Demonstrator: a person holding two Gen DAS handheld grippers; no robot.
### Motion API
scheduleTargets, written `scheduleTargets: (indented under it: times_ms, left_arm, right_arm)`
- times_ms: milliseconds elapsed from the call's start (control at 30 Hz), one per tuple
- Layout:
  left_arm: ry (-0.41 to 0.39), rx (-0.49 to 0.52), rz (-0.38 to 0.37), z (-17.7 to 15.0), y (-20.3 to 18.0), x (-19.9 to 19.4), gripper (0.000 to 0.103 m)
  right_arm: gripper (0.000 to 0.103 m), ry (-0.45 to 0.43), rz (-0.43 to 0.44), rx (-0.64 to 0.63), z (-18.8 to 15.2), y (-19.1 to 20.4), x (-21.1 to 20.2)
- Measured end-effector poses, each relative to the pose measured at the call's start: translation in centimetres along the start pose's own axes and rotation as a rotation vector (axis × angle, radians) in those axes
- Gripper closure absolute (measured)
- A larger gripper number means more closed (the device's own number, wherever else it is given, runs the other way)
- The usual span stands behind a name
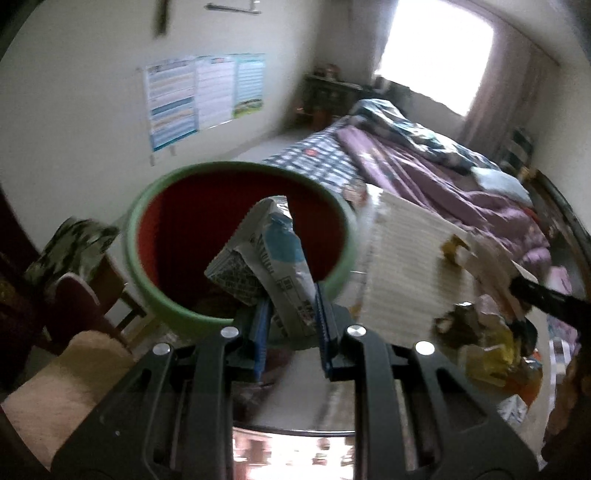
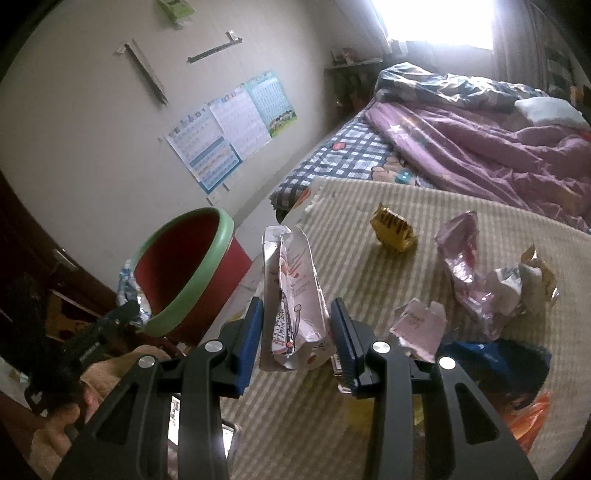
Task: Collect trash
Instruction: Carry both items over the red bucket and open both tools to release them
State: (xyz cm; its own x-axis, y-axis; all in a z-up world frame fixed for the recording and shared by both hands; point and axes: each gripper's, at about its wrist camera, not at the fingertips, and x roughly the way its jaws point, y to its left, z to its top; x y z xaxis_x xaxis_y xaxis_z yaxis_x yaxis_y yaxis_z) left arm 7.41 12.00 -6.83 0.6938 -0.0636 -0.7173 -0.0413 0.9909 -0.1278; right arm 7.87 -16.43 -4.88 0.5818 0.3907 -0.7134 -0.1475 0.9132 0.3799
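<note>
I have a wrapper pinched in each tool, so two pieces are on their way and neither is in the bin yet, as far as I can judge. My left gripper is clamped tight on a crumpled blue-and-white printed foil packet, and it hangs right in front of the mouth of the round red plastic bin with the pale green rim; whether it is truly over the opening or just lined up with it I cannot tell. My right gripper has its blue pads closed on a creased pink-and-white printed sachet, held upright above the near edge of the table, with the bin off to its left, beside the table. Plenty is left on the beige ribbed mat that covers the tabletop: a small gold foil wrapper, a long pink crumpled wrapper, a wad of white and tan paper, a torn pale pink scrap, and a dark blue and orange bag at the near right. So I reckon the job is still in its early or middle part. Beyond the table is a bed with a purple quilt and a checked sheet, a bright window, and charts taped to the pale wall.
</note>
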Motion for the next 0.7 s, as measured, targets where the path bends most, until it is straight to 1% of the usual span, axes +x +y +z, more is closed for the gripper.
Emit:
scheduleTargets:
  times_ms: [100, 200, 700]
  left_arm:
    - [0.001, -0.025, 0.025, 0.1, 1.5, -0.1, 0.082]
    - [0.001, -0.039, 0.034, 0.1, 2.1, 0.0, 0.082]
    - [0.020, -0.036, 0.021, 0.4, 3.1, 1.3, 0.082]
  right_arm:
    - [0.066, 0.006, 0.004, -0.010, 0.0, 0.5, 0.5]
    - [0.066, 0.011, 0.009, -0.019, -0.1, 1.0, 1.0]
    - [0.066, 0.031, 0.021, -0.028, 0.2, 2.3, 2.9]
